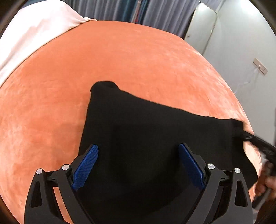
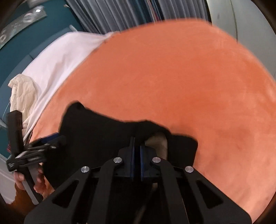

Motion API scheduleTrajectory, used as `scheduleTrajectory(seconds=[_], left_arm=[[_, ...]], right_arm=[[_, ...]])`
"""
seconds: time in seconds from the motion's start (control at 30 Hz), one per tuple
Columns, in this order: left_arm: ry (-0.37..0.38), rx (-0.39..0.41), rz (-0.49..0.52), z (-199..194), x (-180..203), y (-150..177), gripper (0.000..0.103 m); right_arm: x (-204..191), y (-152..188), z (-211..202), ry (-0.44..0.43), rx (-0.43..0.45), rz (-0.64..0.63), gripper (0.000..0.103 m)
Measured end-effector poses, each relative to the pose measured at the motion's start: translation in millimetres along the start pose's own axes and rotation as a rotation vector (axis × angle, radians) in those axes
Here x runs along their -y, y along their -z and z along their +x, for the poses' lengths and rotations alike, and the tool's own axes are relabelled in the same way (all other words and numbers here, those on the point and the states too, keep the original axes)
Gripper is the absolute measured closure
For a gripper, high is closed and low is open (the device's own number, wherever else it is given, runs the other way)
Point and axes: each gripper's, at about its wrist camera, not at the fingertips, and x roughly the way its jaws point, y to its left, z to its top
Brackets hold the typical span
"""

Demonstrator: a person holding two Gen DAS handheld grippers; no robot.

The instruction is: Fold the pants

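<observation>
The black pants [image 1: 146,131] lie on the orange bedcover [image 1: 120,60], spread beneath the left gripper's [image 1: 138,165] wide-open jaws, one edge clamped in the closed right gripper [image 2: 136,146].

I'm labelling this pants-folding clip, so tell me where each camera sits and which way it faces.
Left wrist: on the left gripper, jaws open, looking down at the black pants on the orange cover; a hand shows at right.
Right wrist: on the right gripper, shut on the pants; the other hand shows at left.
Shared: pants, cover, white sheet, curtains.
</observation>
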Motion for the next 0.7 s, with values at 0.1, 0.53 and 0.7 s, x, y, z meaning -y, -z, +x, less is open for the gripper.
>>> scheduleTrajectory(seconds=[0.1, 0.53, 0.7], left_arm=[[-0.003, 0.003, 0.038, 8, 12, 0, 0.01], [-0.082, 0.024, 0.104, -35, 11, 20, 0.011], [-0.129, -0.003, 0.082, -38, 5, 45, 0.01]], right_arm=[[29, -1, -19, 0.057, 0.087, 0.052, 0.1], [51, 76, -80, -0.084, 0.089, 0.256, 0.038], [18, 103, -44, -0.002, 0.003, 0.2, 0.057]])
